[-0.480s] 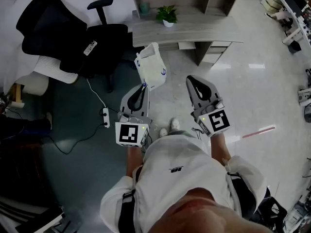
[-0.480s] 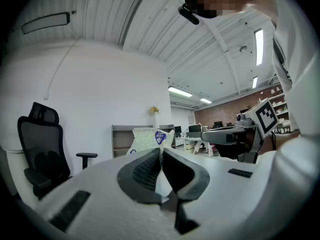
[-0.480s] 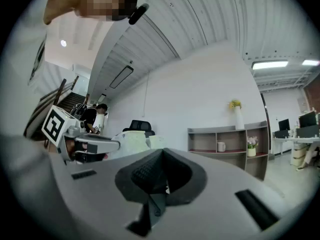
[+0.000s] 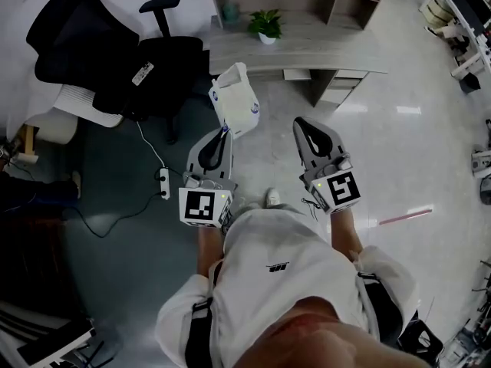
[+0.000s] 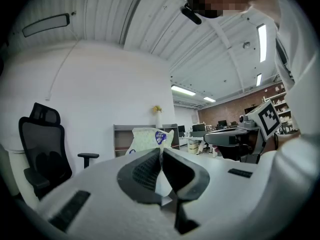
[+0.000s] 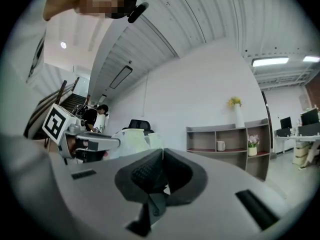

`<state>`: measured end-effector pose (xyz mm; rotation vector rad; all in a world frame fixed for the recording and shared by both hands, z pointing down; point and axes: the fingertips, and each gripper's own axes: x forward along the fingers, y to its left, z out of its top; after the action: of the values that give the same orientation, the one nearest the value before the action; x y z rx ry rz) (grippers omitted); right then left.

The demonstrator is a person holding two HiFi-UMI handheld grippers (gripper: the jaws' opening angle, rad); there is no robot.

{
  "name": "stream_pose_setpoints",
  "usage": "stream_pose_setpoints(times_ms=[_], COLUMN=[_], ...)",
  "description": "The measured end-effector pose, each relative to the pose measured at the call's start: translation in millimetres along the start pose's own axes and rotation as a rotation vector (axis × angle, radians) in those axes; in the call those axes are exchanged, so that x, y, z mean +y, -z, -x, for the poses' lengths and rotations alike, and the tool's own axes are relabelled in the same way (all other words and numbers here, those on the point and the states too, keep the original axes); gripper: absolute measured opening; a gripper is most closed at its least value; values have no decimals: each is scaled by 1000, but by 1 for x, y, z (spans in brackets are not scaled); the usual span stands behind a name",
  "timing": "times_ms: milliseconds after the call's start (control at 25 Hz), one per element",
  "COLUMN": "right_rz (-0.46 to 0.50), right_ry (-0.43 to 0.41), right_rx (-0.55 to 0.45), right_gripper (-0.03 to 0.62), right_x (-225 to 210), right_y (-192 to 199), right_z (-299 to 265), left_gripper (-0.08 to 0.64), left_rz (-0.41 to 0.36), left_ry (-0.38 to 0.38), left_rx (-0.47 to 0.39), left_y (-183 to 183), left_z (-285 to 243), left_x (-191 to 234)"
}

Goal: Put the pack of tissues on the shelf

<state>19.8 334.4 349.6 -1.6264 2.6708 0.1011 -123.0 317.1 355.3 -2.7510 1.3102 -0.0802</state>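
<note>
White pack of tissues [image 4: 235, 100] is clamped at the tip of the left tongs [image 4: 225, 132]; the right tongs [image 4: 302, 122], alongside, are closed and empty.

Free floor [image 4: 399, 152] is offered from 1 to 3 o'clock. The shelf [image 4: 322, 46] top at 12 is partly taken by a potted plant [image 4: 265, 25]. 10 o'clock is blocked by an office chair [image 4: 100, 44].

The right tongs [image 6: 163, 150] are pressed together, empty; beyond stands a shelf [image 6: 225, 128] holding a mug [image 6: 220, 145].
</note>
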Motion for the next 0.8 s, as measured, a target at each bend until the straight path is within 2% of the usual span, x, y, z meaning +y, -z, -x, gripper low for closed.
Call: stream_pose_setpoints(times_ms=[320,800], right_rz=[-5,-1], right_ry=[-29,-50], right_rx=[-11,-18], right_gripper=[26,26], right_x=[-19,-45], right_y=[1,7], right_z=[-9,-45], left_gripper=[32,32], left_rz=[-8,-16], left_ry=[-22,-40], left_rx=[5,22], left_y=[1,12], left_z=[-18,-53], left_x=[-4,13])
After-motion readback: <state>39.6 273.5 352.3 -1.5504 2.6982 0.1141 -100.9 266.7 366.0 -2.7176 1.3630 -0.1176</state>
